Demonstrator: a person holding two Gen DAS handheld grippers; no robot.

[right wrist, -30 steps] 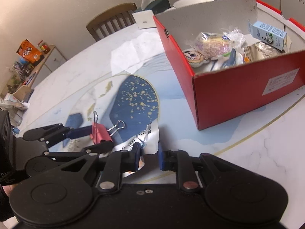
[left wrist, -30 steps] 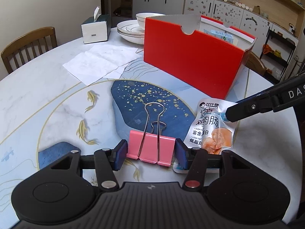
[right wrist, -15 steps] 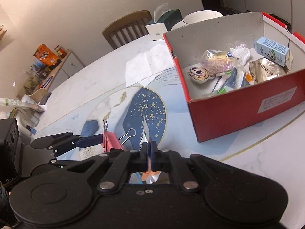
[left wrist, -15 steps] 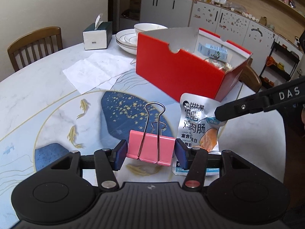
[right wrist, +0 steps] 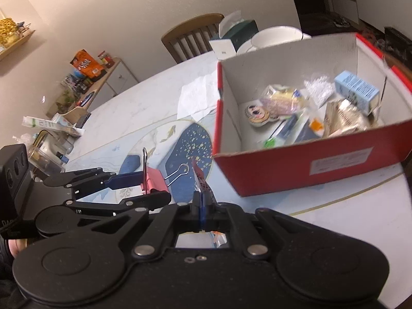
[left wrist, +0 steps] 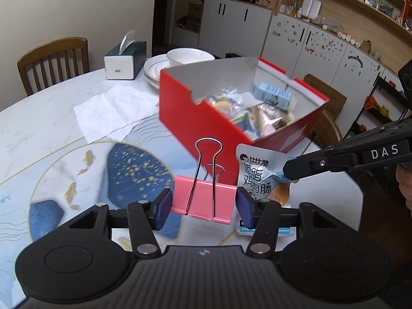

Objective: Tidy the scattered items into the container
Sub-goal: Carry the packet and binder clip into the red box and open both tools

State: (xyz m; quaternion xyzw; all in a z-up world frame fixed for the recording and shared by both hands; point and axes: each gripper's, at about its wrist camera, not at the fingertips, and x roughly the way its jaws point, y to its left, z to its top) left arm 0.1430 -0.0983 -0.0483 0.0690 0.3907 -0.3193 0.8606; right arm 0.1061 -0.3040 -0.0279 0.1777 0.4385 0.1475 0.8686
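Left hand-held gripper (left wrist: 203,204) clamped on a pink binder clip (left wrist: 204,199), blue pads (left wrist: 163,208) pressed to the clip's two ends; wire handles of the clip stood upward, the taller loop in front of the red box's near wall in the left wrist view; clip held up off the surface (left wrist: 46,118).

Right hand-held gripper (right wrist: 202,202) closed tight on a silver snack pouch (left wrist: 260,177), pads together with the pouch's edge pinched between them; in the left wrist view the pouch hung just right of the clip, printed with dark characters and an orange patch, its lower edge behind the left gripper's right finger; the right gripper's black arm marked "DAS" came in from the right edge.

Red box (right wrist: 309,164), open-topped with pale inner walls, stood on the surface ahead of both grippers, apart from clip and pouch; inside it a light blue carton (right wrist: 356,88), clear-wrapped snacks, a round cartoon-faced item (right wrist: 257,113) and other small packets, some blurred.

White tissue sheets (left wrist: 113,110) lay flat left of the box; beyond them a tissue box (left wrist: 125,60) and stacked white bowls and plates (left wrist: 177,61); a wooden chair (left wrist: 55,61) at the surface's far edge; surface marbled white with a blue and gold fish design.
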